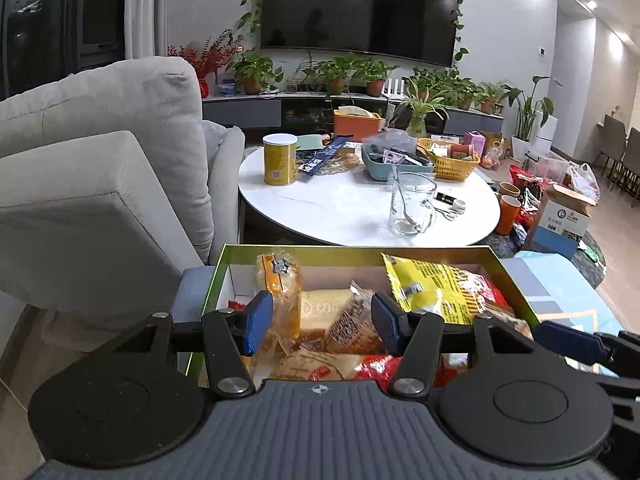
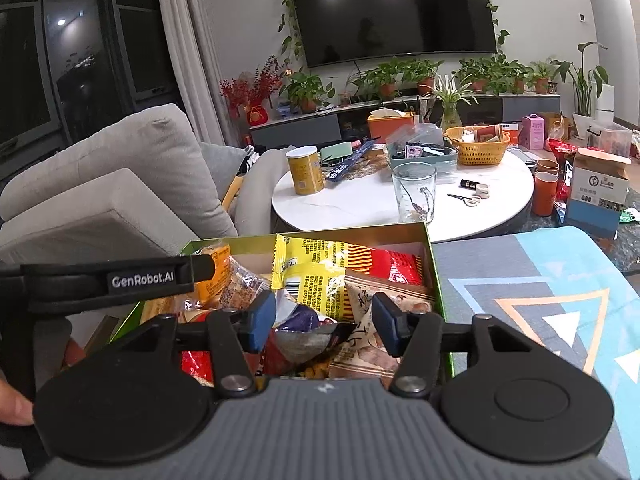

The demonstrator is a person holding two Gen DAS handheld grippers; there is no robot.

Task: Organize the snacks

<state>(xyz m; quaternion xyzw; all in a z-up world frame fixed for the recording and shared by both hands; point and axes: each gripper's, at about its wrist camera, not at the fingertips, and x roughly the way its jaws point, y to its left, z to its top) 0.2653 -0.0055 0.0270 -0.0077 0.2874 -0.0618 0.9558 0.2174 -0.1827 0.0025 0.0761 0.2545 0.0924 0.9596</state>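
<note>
A green-rimmed box holds several snack packets. My left gripper hangs open over its left half. An upright orange bread packet stands beside its left pad, and a brown wrapped snack lies between the jaws, with neither pad pressing on it. My right gripper is open low over the right half, with a crumpled purple and silver packet between its pads and a beige packet under the right one. A yellow packet leans on the far wall.
The box rests on a blue and grey patterned cover. Beyond it stands a white round table with a glass mug, a yellow can and baskets. A grey sofa is at the left. Boxes and bags sit on the floor at the right.
</note>
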